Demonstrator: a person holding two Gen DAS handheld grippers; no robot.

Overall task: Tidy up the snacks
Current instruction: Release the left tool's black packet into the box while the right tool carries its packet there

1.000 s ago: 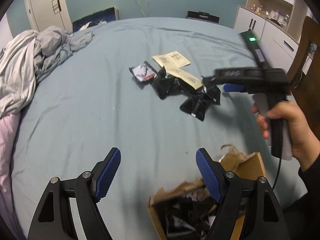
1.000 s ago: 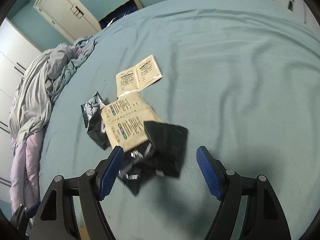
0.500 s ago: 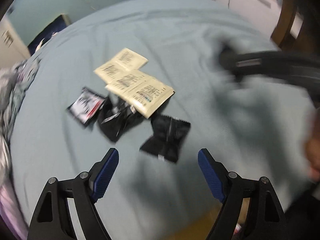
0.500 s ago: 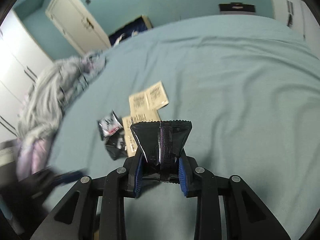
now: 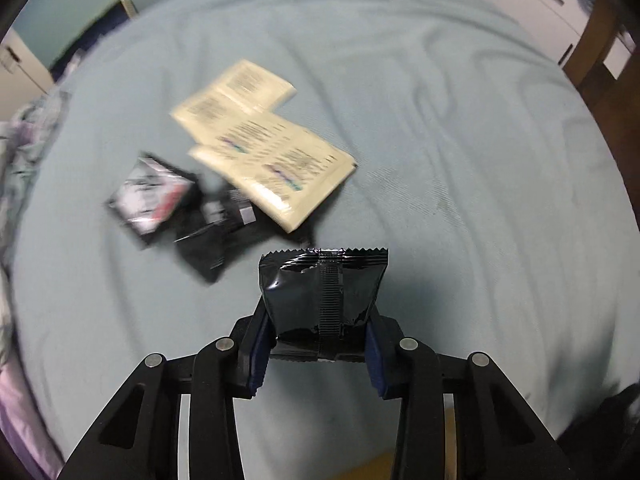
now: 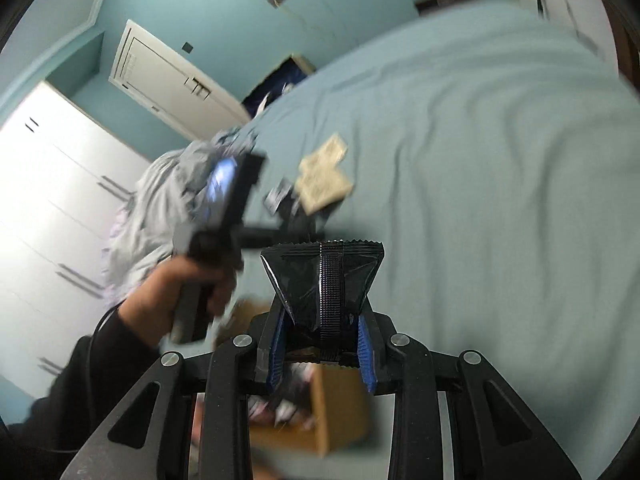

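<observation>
My left gripper is shut on a black snack packet and holds it above the blue bed. Beyond it lie two cream packets, a black packet and a black-and-red one. My right gripper is shut on another black snack packet and holds it over an open cardboard box with packets inside. The left gripper also shows blurred in the right wrist view, held by a hand.
The bed sheet is wrinkled. A crumpled grey blanket lies at the bed's left side. White wardrobes and a door stand beyond it. A wooden chair and white cabinets are at the right.
My left gripper moved forward to the pile and shut on a black packet. My right gripper, having shut on its packet, carried it back over the cardboard box.
</observation>
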